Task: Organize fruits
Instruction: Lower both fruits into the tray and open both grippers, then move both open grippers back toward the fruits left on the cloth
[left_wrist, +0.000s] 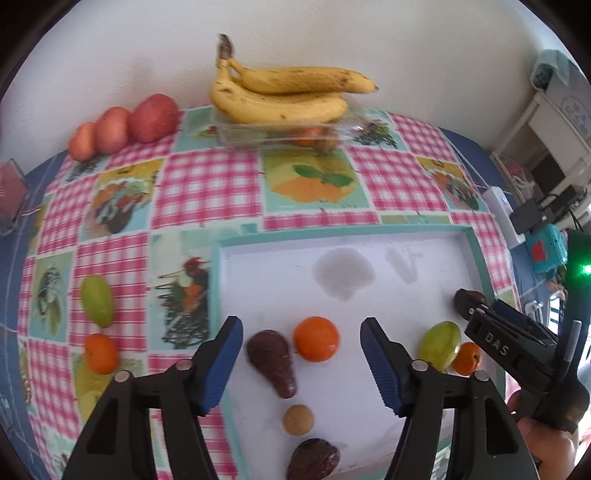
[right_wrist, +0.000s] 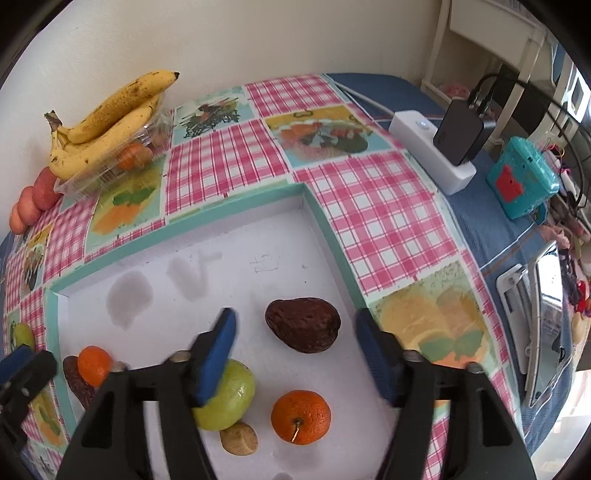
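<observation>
Fruits are partly gathered in the white tray (left_wrist: 471, 236): two dark avocados, tangerines, a green fruit and a small tan round one lie low in the left wrist frame. A green fruit (left_wrist: 96, 301) and a tangerine (left_wrist: 100, 353) sit outside it on the checked tablecloth (left_wrist: 210, 192), at lower left. The left gripper (left_wrist: 301, 363) is released, jaws wide and empty, over the tray's lower left part; both loose fruits lie off to its left, beyond the tray rim. The green one's long axis runs roughly up-down in the frame, near parallel to the fingers. The right gripper (right_wrist: 293, 352) is also spread and empty, over the tray's right part, with an avocado (right_wrist: 303, 325) between its fingers in view. The left looks nearer the strays, so reaching them probably falls to it.
</observation>
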